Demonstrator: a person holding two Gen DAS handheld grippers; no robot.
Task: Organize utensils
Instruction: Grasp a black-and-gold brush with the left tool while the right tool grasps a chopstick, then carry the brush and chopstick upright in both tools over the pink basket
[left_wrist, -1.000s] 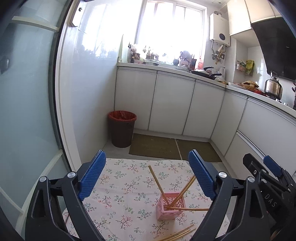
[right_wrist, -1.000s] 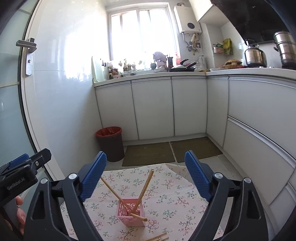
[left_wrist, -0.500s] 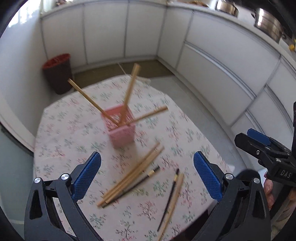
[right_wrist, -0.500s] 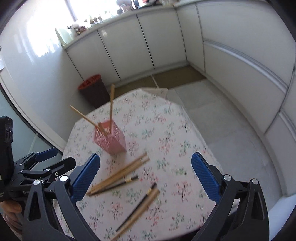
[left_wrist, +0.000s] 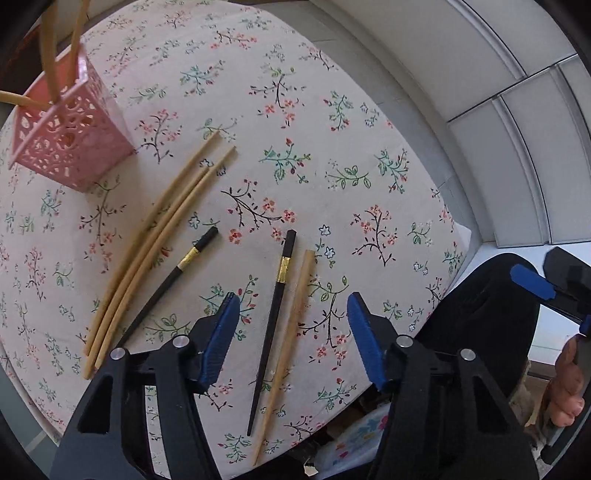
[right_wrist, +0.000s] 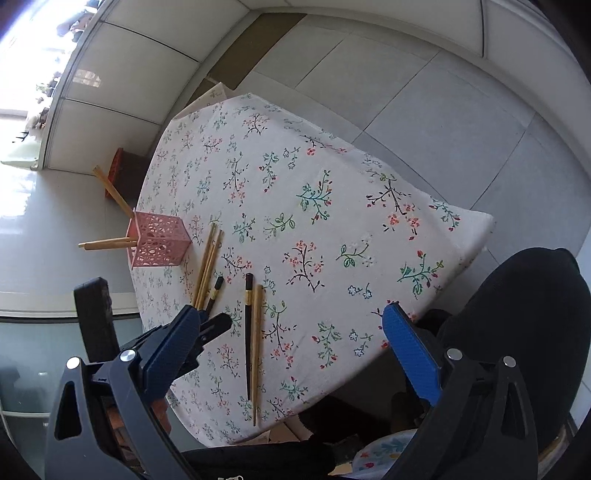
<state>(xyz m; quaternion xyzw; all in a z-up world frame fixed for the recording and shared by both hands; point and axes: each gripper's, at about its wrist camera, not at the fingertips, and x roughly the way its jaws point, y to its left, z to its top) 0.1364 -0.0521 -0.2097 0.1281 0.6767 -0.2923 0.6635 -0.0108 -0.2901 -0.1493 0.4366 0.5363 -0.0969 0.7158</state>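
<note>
A pink lattice holder (left_wrist: 62, 136) stands on the flowered tablecloth (left_wrist: 332, 110) with bamboo chopsticks leaning in it. Three bamboo chopsticks (left_wrist: 155, 236) and a black one (left_wrist: 173, 273) lie loose beside it. My left gripper (left_wrist: 291, 332) points down over another black chopstick (left_wrist: 275, 321) and a bamboo chopstick (left_wrist: 295, 332). Its jaws are closing, with both sticks lying between them and the pads touching neither. My right gripper (right_wrist: 291, 343) hovers wide open above the same pair (right_wrist: 253, 339), holding nothing. In this view the holder (right_wrist: 159, 240) stands at the left.
The table's near edge (right_wrist: 332, 391) is close below both grippers. A person's dark-clad leg (right_wrist: 517, 314) is at the right. Grey floor tiles (right_wrist: 424, 92), white cabinets (right_wrist: 122, 74) and a red bin (right_wrist: 123, 173) surround the table.
Both grippers have tipped from facing across the kitchen to looking down on the table and have sunk toward the loose chopsticks. The left jaws have narrowed.
</note>
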